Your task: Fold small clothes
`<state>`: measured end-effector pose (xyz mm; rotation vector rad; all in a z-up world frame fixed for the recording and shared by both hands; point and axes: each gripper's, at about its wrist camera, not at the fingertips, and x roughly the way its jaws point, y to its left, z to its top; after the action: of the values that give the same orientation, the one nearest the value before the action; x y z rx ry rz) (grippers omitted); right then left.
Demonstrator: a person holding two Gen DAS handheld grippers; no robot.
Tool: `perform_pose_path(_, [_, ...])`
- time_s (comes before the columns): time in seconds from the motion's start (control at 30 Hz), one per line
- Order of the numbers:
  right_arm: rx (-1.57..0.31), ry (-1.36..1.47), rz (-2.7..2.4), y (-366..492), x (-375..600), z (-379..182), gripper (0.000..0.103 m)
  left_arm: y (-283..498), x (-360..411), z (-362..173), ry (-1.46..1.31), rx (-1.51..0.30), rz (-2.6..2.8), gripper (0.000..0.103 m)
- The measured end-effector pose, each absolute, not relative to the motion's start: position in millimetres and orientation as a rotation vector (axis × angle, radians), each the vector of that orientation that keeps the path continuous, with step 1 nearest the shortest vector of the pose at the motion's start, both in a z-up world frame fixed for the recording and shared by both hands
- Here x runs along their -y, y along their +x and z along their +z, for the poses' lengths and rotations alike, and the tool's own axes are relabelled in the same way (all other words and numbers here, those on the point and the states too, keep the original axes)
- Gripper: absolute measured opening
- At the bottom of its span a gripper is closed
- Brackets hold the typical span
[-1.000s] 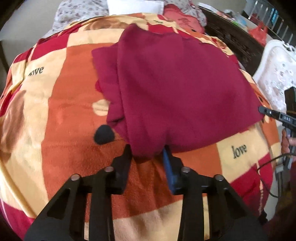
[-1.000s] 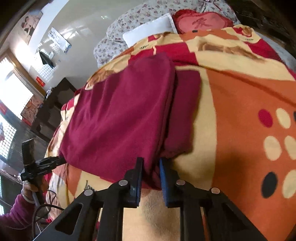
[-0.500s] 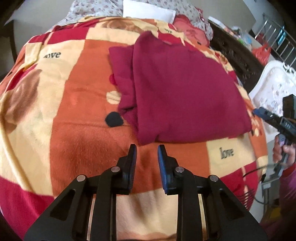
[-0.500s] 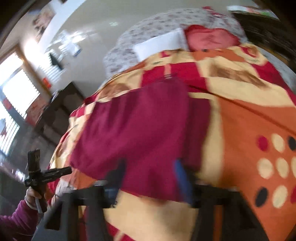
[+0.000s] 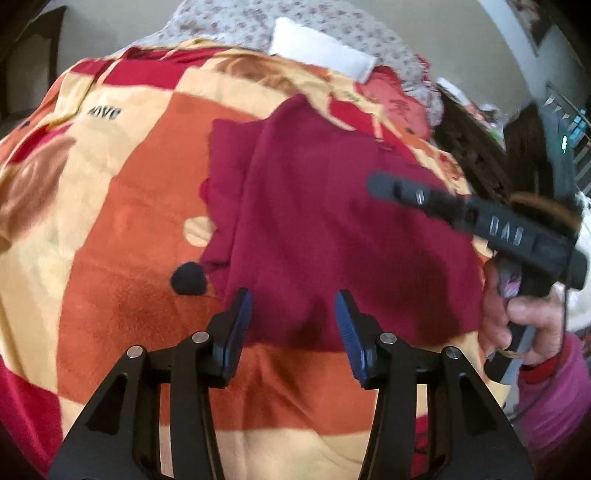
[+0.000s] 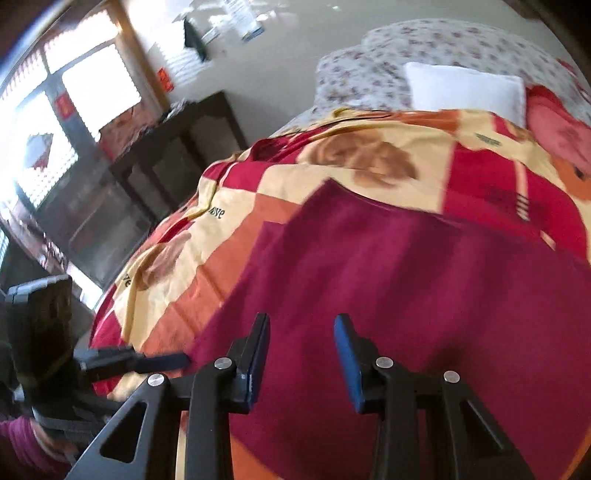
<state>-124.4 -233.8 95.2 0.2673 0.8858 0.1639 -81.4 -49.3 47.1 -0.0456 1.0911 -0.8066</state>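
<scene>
Nearest us, our left gripper hangs over the near edge of the folded maroon garment, its blue-padded jaws apart and widening, with cloth showing in the gap but no pad pressing on it. Our right gripper sits above the same garment, jaws apart yet narrowing, and we cannot tell whether the pads touch the cloth beneath them. In the left wrist view that right gripper reaches in from the right, held in a hand with a pink sleeve.

The garment lies flat on a fleece blanket of orange, cream and red squares, with a narrower folded layer sticking out along its left side. A black dot printed on the blanket lies just beside the garment's near left corner.

Farther back, at the bed's head, we see a white pillow resting on floral bedding, with a red cushion to its right. Beyond the bed's left side in the right wrist view stand a dark wooden cabinet and a bright window.
</scene>
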Motion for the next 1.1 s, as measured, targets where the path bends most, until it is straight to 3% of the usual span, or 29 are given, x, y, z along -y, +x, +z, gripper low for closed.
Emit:
perform_pose_path(0.5, [-1.023,0.247,0.104,-6.2,218.1,45.7,0.036,-72.4,58.7,29.1,-0.036,-1.115,-0.78,0.047])
perform_pose_path(0.87, [-0.966,0.247,0.103,-17.2,224.6,73.7,0.036,-73.5,61.1,26.4,-0.026,-1.105,-0.777,0.047])
perform_pose_path(1.1, [-1.024,0.278,0.048,13.3,233.7,48.5,0.038,-72.7,59.1,25.5,-0.043,-1.11,-0.78,0.047])
